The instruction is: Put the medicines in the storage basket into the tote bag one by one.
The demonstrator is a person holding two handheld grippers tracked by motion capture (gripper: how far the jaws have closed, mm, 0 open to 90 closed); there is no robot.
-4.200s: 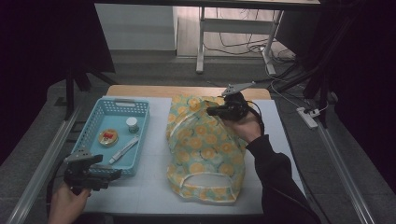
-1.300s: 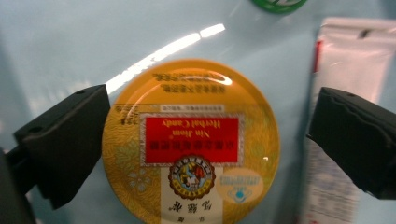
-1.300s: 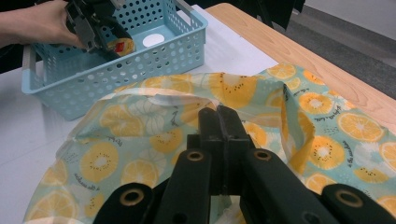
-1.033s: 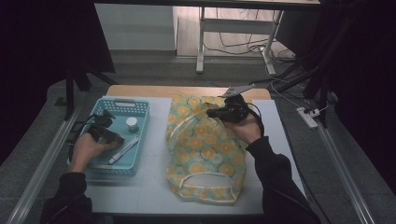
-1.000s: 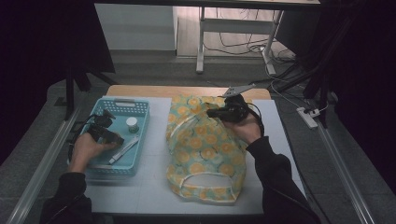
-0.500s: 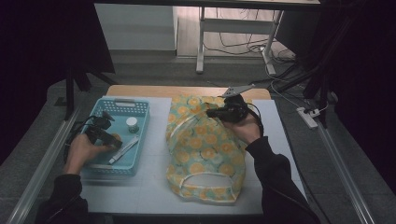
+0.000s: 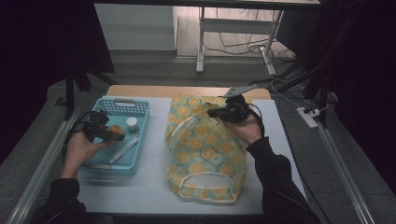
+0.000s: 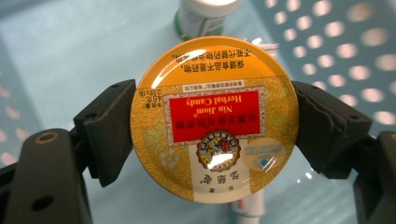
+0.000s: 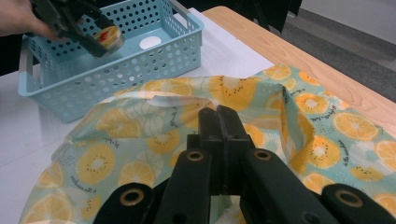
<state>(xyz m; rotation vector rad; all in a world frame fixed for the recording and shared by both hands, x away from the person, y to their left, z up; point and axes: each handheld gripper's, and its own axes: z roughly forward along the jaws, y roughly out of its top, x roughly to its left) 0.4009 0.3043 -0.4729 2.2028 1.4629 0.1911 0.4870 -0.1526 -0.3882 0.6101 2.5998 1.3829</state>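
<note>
Lifted since a moment ago, the left gripper (image 7: 112,136) now carries the candy tin (image 8: 215,119) above the basket floor.

Nearest the person, the left hand (image 7: 79,149) holds that gripper over the blue basket (image 7: 140,109), its two black jaws clamped on opposite edges of the round yellow tin with the red label. Under the tin, inside the basket, lie a white tube (image 7: 122,150) and a small white bottle (image 7: 132,124). Beside the basket, the fruit-print bag (image 7: 205,154) spreads across the white table (image 7: 154,186). Farther back, the right gripper (image 7: 215,112) pinches the bag's upper rim, its jaws clenched tight on the fabric and holding the mouth raised.
</note>
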